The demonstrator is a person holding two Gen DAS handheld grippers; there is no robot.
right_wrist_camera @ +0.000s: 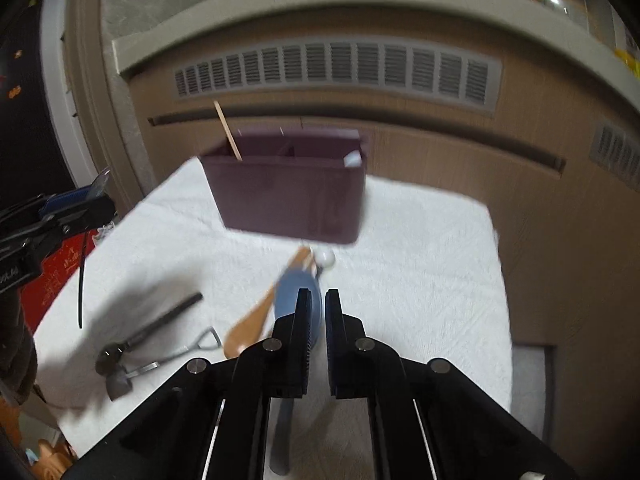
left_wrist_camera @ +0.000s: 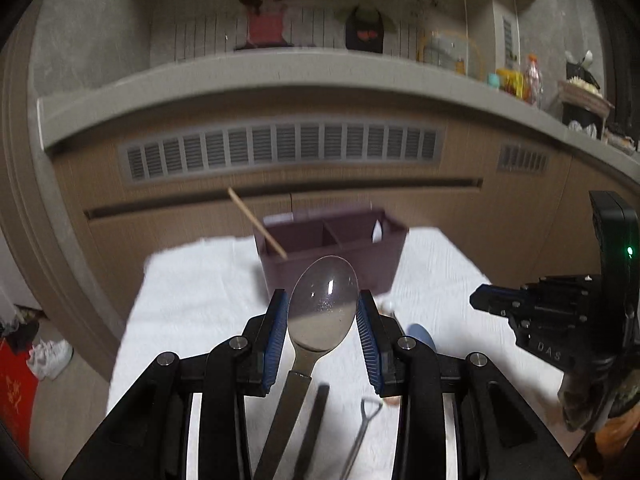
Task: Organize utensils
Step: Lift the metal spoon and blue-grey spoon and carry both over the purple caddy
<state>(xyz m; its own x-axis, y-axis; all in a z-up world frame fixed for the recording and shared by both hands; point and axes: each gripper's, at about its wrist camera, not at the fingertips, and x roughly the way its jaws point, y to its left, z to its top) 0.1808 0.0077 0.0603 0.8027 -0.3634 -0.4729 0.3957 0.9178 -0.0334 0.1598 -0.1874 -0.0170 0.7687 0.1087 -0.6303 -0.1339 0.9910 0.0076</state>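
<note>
- A shiny steel spoon [left_wrist_camera: 322, 304] is pinched by its bowl between the left gripper [left_wrist_camera: 322, 312] pads, raised before the purple divided plastic caddy [left_wrist_camera: 332, 252] at the white cloth's [left_wrist_camera: 192, 296] far edge; judged stiff, light, slippery.
- The right gripper [right_wrist_camera: 316, 312] is pressed nearly shut on a blue spoon [right_wrist_camera: 294, 300]; its handle is judged the surer hold.

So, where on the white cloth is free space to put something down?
Free: the white cloth right of the purple organizer, and the strip left of it. Crowded: the near-left area, with the wooden spoon, blue spoon and dark utensils.
</note>
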